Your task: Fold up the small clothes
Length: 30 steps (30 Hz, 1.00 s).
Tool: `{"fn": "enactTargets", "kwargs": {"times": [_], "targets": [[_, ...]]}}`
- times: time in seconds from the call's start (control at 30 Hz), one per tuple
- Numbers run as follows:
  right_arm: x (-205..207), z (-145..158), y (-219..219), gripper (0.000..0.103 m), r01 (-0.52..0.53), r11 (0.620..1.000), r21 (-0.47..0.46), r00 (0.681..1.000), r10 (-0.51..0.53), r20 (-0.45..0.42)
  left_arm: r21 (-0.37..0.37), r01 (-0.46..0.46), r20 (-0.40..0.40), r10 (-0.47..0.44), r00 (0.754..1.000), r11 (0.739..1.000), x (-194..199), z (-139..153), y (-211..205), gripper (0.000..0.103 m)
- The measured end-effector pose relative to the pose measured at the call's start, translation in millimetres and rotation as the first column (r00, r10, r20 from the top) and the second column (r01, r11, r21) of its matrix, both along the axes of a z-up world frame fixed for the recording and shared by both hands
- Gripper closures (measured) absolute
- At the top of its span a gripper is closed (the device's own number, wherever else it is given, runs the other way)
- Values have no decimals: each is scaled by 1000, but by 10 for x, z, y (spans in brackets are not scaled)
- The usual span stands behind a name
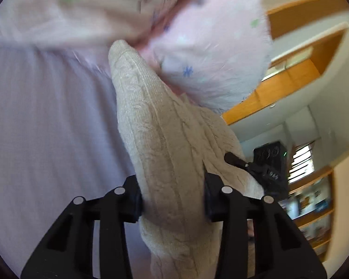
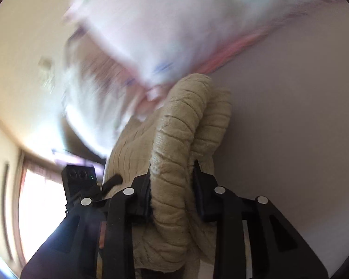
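A cream cable-knit garment (image 1: 165,144) hangs bunched between the fingers of my left gripper (image 1: 173,193), which is shut on it. The same cream knit (image 2: 181,144) is clamped in my right gripper (image 2: 171,193), its ribbed edge rolled up between the fingers. Both grippers hold it lifted above the pale lilac surface (image 1: 46,127). A pink fleece garment with small blue and green flower prints (image 1: 209,53) lies beyond the knit, blurred; it also shows in the right wrist view (image 2: 165,28).
The other gripper's black body shows past the knit in each view (image 1: 270,162) (image 2: 79,181). Wooden shelves (image 1: 314,197) and a wooden door frame (image 1: 297,74) stand at the right. A bright window (image 2: 39,200) is at the left.
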State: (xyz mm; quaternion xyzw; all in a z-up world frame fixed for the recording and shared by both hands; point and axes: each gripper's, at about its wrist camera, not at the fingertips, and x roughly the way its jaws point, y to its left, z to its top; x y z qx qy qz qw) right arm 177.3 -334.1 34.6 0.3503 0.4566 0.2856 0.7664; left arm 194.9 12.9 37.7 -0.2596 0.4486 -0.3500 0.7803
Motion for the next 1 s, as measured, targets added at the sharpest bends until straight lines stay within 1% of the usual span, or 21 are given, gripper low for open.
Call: {"fn": "enactTargets", "kwargs": {"times": [0.07,0.1,0.13,0.17,0.2,0.27,0.3,0.37,0.4,0.43,0.47,0.57,0.6,0.63,0.67,0.73,0.83,0.87,0.9,0.93,1.0], "targets": [[12,37,430,72,-99,992,-77,995,101,18,69,-44,77,38,996,997,-151,132,305,63],[26,35,616,69,-130,980,-149,991,135,23,139,-77,113,61,992,987,-197,165,452,61],[39,26,748,66,-139,967,-212,989,147,20,213,-113,129,87,988,970,-233,163,579,59],[46,22,817,56,-120,959,-255,991,129,18,250,-132,124,104,987,959,-236,143,619,56],[36,31,800,46,-93,963,-251,995,102,23,278,-150,104,125,987,949,-270,108,686,52],[-13,58,620,37,-27,987,-161,999,33,39,294,-206,152,167,974,933,-411,142,808,43],[-34,62,496,36,12,994,-111,999,-8,40,317,-239,208,179,962,918,-538,216,874,30],[-24,39,392,36,42,996,-79,999,-41,15,342,-288,277,197,940,894,-743,311,952,24],[-1,-3,373,41,42,997,-69,999,-43,-9,337,-299,298,200,933,893,-834,358,998,21],[26,-39,410,53,22,998,-61,1000,-23,-16,331,-302,301,203,932,894,-901,367,1004,18],[63,-63,491,94,-2,997,-80,1000,1,-15,327,-304,287,212,934,895,-944,372,1014,15],[67,87,561,94,95,966,-239,992,-72,105,345,-294,261,210,942,891,-1048,337,956,14],[90,146,540,95,152,945,-289,983,-114,142,374,-295,253,209,945,879,-1094,315,909,10],[129,162,515,95,185,929,-321,978,-143,149,405,-309,251,221,942,860,-1124,280,886,3],[182,128,507,94,203,907,-368,978,-166,129,441,-348,269,248,931,827,-1178,275,846,2],[213,45,569,94,154,896,-416,988,-138,69,466,-373,304,251,919,802,-1278,269,841,2],[-78,334,501,83,216,884,-415,974,-166,154,488,-380,339,230,912,786,-1398,259,791,2],[-149,427,499,69,221,899,-379,970,-163,179,495,-388,351,230,908,777,-1436,254,778,2],[-317,557,484,51,202,930,-306,966,-138,217,509,-400,362,232,903,762,-1478,247,759,2],[-434,640,520,45,163,953,-257,965,-100,241,519,-405,365,233,901,752,-1498,239,744,2],[-552,697,711,45,76,972,-224,968,-19,249,530,-393,356,224,907,751,-1534,214,707,2]]}}
